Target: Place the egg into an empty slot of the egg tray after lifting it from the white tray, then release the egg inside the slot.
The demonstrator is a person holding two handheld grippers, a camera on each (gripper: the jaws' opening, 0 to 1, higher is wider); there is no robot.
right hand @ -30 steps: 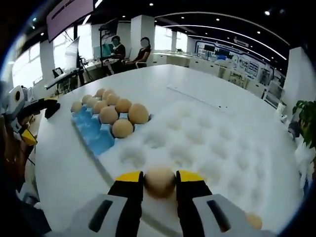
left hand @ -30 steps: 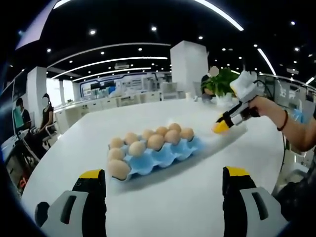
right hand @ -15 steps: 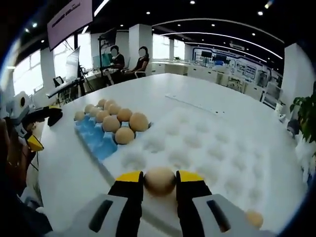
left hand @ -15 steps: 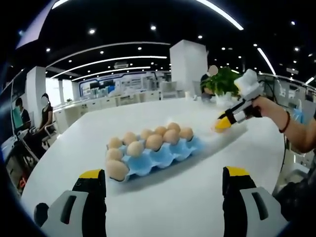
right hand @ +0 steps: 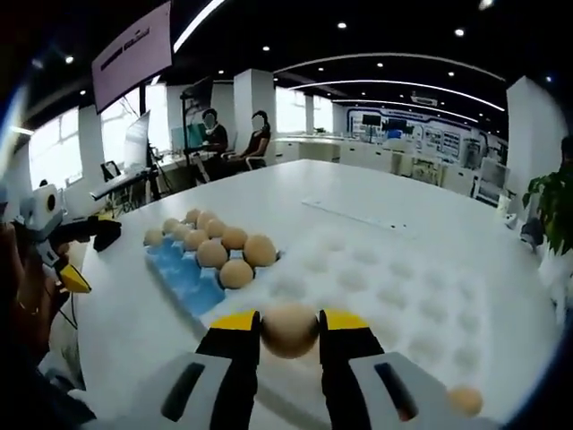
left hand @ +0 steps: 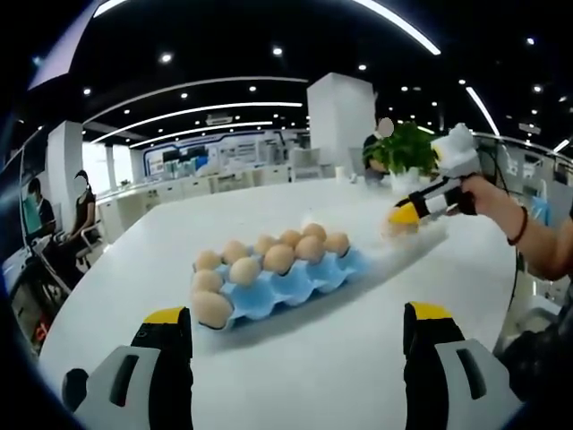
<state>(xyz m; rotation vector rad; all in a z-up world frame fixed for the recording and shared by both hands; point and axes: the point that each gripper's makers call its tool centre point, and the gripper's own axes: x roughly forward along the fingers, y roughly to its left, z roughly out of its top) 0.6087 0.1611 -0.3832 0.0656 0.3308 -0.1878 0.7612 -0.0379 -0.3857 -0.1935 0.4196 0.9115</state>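
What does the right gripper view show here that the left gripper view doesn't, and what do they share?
Right gripper view: the right gripper shut on an egg, the dimpled white tray spread beneath it, and one more egg lying on that tray at the lower right.

Left gripper view: the left gripper with its jaws wide apart and nothing between them, plus a green plant behind the person's hand.

Both: the blue egg tray, partly filled with eggs, on the white table, and seated people in the background.

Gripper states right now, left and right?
Left gripper: open, holding nothing.
Right gripper: shut on a tan egg, above the white dimpled tray.
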